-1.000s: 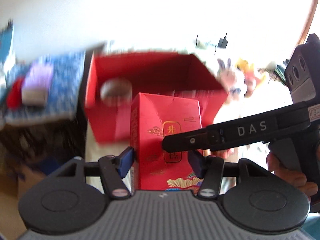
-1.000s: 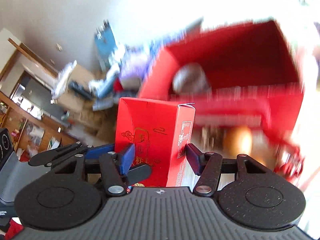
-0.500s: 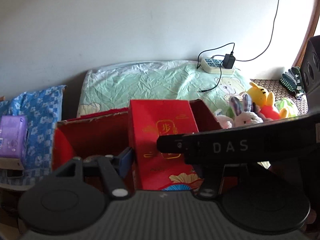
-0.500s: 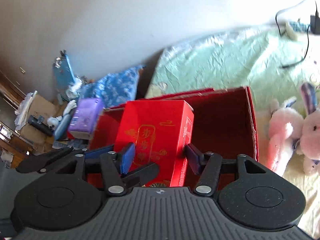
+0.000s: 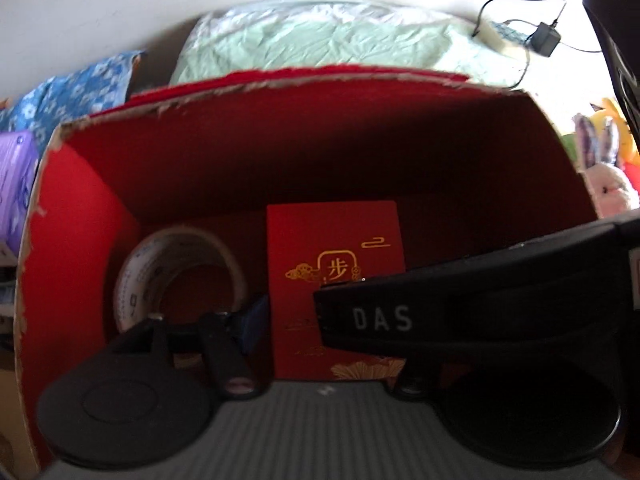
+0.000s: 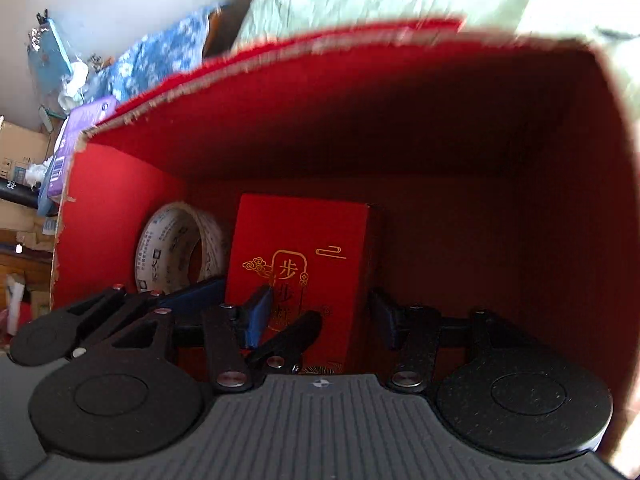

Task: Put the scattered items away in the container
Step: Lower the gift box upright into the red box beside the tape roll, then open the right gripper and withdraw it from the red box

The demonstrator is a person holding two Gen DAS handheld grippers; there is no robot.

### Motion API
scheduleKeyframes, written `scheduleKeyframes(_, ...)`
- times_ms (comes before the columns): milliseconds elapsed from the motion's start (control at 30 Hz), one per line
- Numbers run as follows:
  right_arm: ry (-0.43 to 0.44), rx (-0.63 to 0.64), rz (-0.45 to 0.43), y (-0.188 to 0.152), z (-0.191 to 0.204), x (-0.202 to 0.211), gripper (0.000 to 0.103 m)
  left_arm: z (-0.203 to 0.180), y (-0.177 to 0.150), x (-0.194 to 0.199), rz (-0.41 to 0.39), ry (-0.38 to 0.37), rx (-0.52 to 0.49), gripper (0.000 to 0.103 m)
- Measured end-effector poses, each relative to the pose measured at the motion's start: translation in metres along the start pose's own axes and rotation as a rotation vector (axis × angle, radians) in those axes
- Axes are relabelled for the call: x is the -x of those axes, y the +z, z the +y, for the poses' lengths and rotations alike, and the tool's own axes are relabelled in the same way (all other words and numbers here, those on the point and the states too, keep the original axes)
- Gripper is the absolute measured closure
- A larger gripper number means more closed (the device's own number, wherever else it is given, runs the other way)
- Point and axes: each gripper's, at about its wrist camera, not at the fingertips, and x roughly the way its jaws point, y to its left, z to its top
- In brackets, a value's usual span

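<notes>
Both grippers have carried the red carton (image 6: pixel 300 276) down from above the rim into the big red box (image 5: pixel 80 216), lower centre of each view, beside the tape roll (image 5: pixel 176 276). Left gripper (image 5: pixel 332 328) and right gripper (image 6: pixel 320 316) flank it; the right's jaws have just been closing. Grip contact cannot be told. Release probably comes next.

Right hand-held gripper (image 5: pixel 320 312) hides box's (image 5: pixel 336 248) corner (lower).

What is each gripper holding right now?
Left gripper: closed on the small red box.
Right gripper: closed on the same small red box.
</notes>
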Motion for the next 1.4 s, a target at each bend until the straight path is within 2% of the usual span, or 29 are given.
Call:
scheduleKeyframes(100,0.031,-0.006,0.039,0.004,0.005,-0.007,0.048,0.005,-0.003,0.002,-0.010,0.039,-0.009,0.044)
scheduleKeyframes(167,0.013,0.021,0.040,0.005,0.012,-0.010,0.046,0.012,-0.006,0.004,-0.011,0.025,0.001,0.041)
scheduleKeyframes(267,-0.004,0.068,0.035,0.005,0.019,-0.010,0.044,0.015,-0.006,0.005,-0.007,0.021,0.010,0.044)
scheduleKeyframes(433,0.006,0.062,0.047,0.004,0.016,-0.008,0.043,0.014,-0.007,0.006,-0.007,0.021,0.008,0.041)
scheduleKeyframes(567,0.009,0.050,0.029,0.001,0.012,-0.002,0.043,0.012,-0.006,0.014,-0.030,0.020,0.008,0.041)
scheduleKeyframes(667,0.006,0.040,0.000,-0.003,0.009,0.008,0.043,0.010,-0.006,0.024,-0.055,0.021,0.007,0.036)
scheduleKeyframes(733,0.009,0.035,-0.025,-0.007,0.008,0.017,0.043,0.010,-0.007,0.030,-0.072,0.022,0.013,0.031)
scheduleKeyframes(833,0.010,0.025,-0.074,-0.011,0.007,0.032,0.043,0.009,-0.009,0.041,-0.103,0.034,0.017,0.030)
scheduleKeyframes(967,-0.026,0.028,-0.188,-0.026,0.011,0.060,0.040,0.004,-0.012,0.065,-0.190,0.094,0.016,0.010)
scheduleKeyframes(1067,-0.062,0.052,-0.289,-0.042,0.017,0.081,0.036,0.004,-0.014,0.081,-0.258,0.112,0.007,0.003)
scheduleKeyframes(1267,-0.113,0.054,-0.422,-0.066,0.020,0.108,0.035,-0.004,-0.033,0.095,-0.319,0.162,-0.015,0.001)
scheduleKeyframes(1400,-0.111,0.026,-0.450,-0.067,0.024,0.099,0.035,0.000,-0.048,0.106,-0.347,0.144,-0.004,0.001)
